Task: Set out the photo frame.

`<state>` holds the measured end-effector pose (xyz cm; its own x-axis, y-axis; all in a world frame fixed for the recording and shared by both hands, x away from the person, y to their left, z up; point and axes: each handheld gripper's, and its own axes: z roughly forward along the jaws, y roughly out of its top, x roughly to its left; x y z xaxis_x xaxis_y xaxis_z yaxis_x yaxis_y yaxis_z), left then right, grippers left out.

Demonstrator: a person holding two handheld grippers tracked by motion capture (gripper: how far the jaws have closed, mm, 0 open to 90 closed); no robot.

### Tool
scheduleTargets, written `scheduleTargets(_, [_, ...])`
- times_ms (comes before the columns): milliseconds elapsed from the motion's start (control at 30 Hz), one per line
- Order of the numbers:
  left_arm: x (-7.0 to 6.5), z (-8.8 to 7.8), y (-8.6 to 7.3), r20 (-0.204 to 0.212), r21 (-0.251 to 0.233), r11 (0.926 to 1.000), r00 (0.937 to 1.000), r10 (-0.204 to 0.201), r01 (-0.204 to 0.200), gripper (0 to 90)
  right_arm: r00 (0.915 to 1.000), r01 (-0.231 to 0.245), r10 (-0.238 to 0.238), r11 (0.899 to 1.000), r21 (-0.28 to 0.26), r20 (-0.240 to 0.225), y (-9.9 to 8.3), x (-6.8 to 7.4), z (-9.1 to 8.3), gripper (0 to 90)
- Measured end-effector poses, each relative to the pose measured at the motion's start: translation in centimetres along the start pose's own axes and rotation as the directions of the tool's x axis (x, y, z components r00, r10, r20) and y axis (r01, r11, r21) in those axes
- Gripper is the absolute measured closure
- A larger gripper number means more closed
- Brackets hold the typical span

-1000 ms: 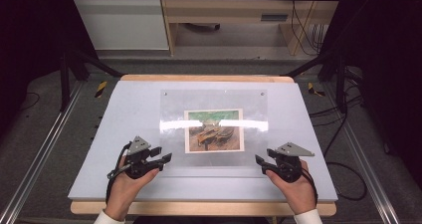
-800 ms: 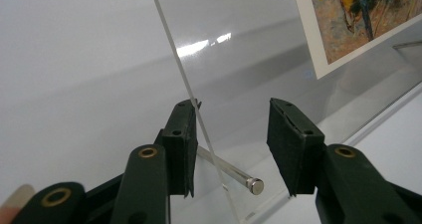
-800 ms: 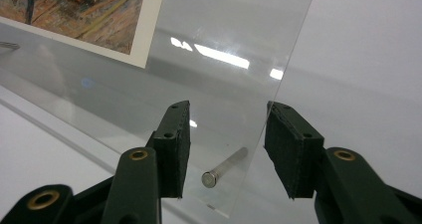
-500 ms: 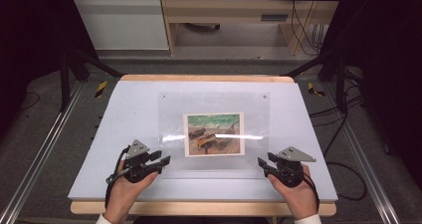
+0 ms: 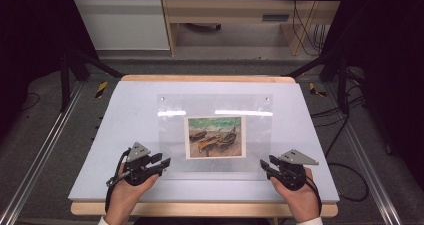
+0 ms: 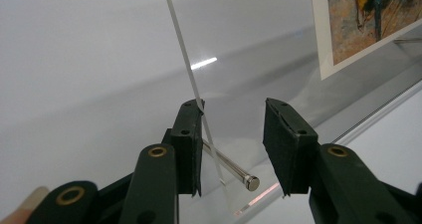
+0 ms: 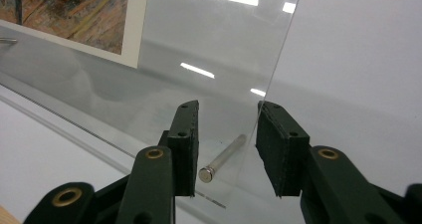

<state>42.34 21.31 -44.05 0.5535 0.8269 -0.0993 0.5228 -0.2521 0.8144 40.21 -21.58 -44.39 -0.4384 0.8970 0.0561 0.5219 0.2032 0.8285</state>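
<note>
Left gripper (image 5: 165,164) and right gripper (image 5: 265,166) sit at the near corners of the clear acrylic frame (image 5: 260,135), one per side. Both sets of jaws have just been closing. They now stand part-spread around the metal standoff pin (image 6: 234,169) at each corner. In the left gripper view the sheet edge grazes the inside of one jaw; the other jaw is clear of it. Same story on the right, around its pin (image 7: 221,160). No pinch yet on either side.

The frame lies flat mid-desk (image 5: 125,110), with a boat print (image 5: 216,137) sandwiched near its centre and two more standoffs at the far corners.

Handling, my read: stiff, light-to-moderate, slick glossy faces, scratches and chips easily at corners. Grip the pins or the sheet edge beside them, not the face over the print. Lift both sides evenly, since twisting could crack it at the pin holes.
</note>
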Motion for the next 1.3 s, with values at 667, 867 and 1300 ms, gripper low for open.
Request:
scheduleTargets(667, [-0.14,-0.28,-0.36,0.027,0.017,0.9998,0.9996,-0.014,0.013,62.9,1.0,0.0,0.0,1.0,0.006,0.008,-0.4,0.19,-0.3,65.4])
scheduleTargets(867, [-0.18,-0.34,-0.43,0.028,0.021,0.9997,0.9995,-0.01,0.009,63.4,1.0,0.002,-0.002,1.0,0.009,0.007,-0.51,0.16,-0.38,66.4])
scheduleTargets(1300, [-0.18,-0.47,-0.57,0.035,0.029,0.9996,0.9994,0.004,-0.005,64.3,0.9999,0.005,-0.005,1.0,0.013,0.01,-0.67,0.23,-0.49,68.1])
